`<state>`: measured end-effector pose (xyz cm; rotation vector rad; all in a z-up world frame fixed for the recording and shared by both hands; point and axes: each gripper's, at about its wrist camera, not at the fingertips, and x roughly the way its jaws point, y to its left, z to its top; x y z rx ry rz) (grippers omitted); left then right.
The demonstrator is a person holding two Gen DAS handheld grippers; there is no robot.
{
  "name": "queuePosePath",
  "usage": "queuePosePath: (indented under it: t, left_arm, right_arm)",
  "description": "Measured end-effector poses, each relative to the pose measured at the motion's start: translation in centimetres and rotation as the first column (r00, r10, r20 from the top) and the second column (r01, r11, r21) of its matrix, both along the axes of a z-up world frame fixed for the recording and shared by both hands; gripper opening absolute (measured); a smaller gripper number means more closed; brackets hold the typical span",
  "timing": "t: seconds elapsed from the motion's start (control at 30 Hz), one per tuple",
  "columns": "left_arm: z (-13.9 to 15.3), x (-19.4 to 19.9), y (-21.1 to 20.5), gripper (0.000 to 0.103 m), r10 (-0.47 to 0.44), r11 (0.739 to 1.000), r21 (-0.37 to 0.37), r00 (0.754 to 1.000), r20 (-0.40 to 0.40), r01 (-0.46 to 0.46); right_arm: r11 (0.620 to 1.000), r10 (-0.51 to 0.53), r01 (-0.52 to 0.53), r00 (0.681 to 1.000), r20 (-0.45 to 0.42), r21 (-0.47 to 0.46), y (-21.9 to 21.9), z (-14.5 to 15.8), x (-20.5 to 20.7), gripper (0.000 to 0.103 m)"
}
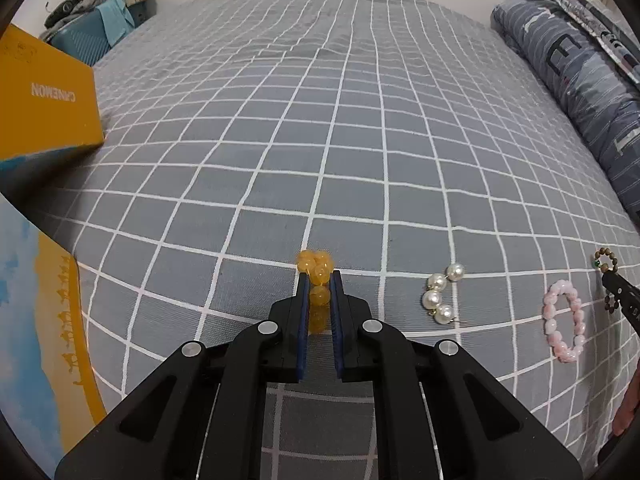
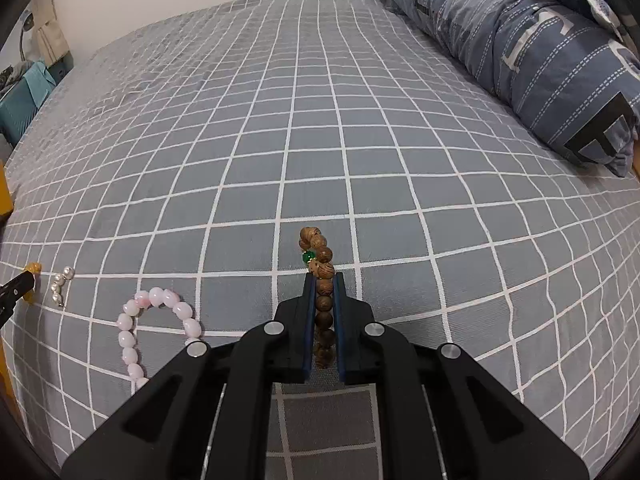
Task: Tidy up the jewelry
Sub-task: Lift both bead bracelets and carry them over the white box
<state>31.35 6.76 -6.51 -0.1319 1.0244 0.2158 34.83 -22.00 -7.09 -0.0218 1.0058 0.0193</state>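
Observation:
My left gripper [image 1: 319,280] is shut on a yellow bead bracelet [image 1: 316,270], held just above the grey checked bedsheet. My right gripper [image 2: 323,280] is shut on a brown wooden bead bracelet [image 2: 318,256] with one green bead. In the left wrist view the wooden bracelet [image 1: 606,264] and the right gripper's tip show at the far right. White pearl earrings [image 1: 440,298] and a pink bead bracelet [image 1: 564,326] lie on the sheet between the two grippers. In the right wrist view the pink bracelet [image 2: 138,328] and the pearls [image 2: 60,282] lie to the left.
A yellow box [image 1: 44,100] stands on the bed at the left, with a blue and yellow lid or panel [image 1: 44,320] nearer at the left edge. A rolled blue quilt [image 2: 520,44] lies along the right side. A teal bin [image 1: 86,40] sits beyond the bed's far left corner.

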Motion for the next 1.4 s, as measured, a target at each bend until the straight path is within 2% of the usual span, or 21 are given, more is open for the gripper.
queuePosePath:
  t: [0.67, 1.0, 1.4]
  left_arm:
    - [4.6, -3.6, -1.6, 0.009, -0.055, 0.998, -0.025, 0.992, 0.110, 0.058]
    - [7.6, -6.4, -2.4, 0.009, -0.073, 0.997, 0.012, 0.983, 0.169, 0.072]
    - [10.7, -9.6, -1.9, 0.009, -0.056, 0.997, 0.062, 0.974, 0.221, 0.044]
  right_arm:
    - [1.000, -0.004, 0.001, 0.994, 0.108, 0.019, 0.7, 4.1, -2.9, 0.008]
    - [1.000, 0.021, -0.022, 0.985, 0.171, 0.000, 1.8, 6.4, -5.4, 0.008]
    - [0.999, 0.037, -0.036, 0.973, 0.226, -0.008, 3.1, 9.5, -8.7, 0.008]
